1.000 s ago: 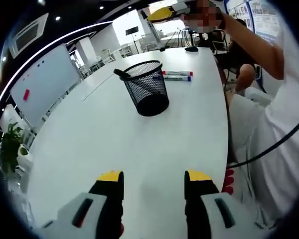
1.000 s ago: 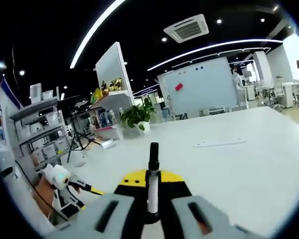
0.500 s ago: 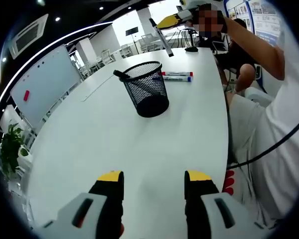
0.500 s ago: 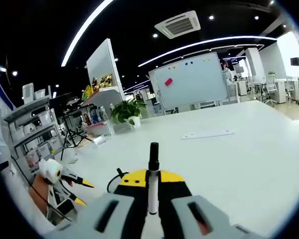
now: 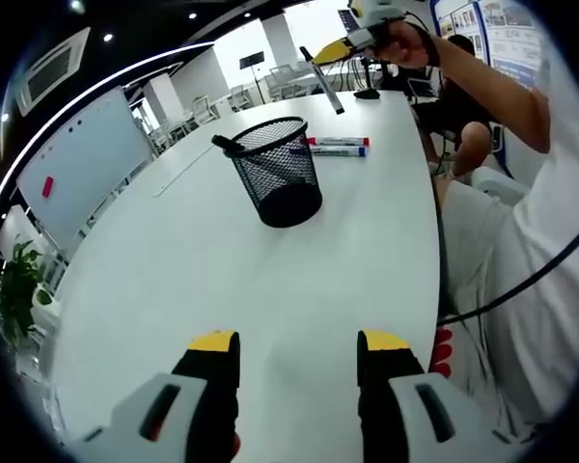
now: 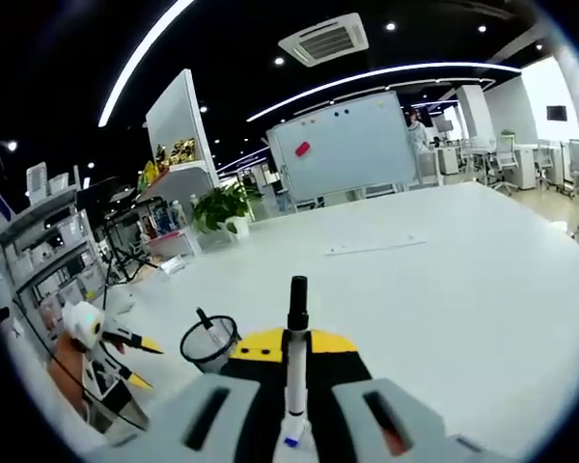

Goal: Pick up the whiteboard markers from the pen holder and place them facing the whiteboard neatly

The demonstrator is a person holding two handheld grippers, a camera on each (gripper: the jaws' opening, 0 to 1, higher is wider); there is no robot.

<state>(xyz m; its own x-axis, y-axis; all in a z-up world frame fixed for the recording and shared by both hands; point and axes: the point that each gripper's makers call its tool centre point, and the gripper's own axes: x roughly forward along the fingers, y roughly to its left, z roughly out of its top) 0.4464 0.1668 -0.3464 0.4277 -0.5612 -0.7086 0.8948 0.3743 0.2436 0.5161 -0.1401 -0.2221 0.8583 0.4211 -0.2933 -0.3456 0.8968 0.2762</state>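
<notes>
While the right hand-held gripper is clamped on a marker pointing along its jaws towards the whiteboard, two markers lie on the desk beyond the holder; the left hand-held gripper hangs apart, farther off.

The pen holder is standing on the table, ahead of the left gripper, with one marker sticking out of it. Two markers are lying side by side on the table just beyond the holder. The whiteboard is standing off the table's left edge, with a plant nearer along that side.
</notes>
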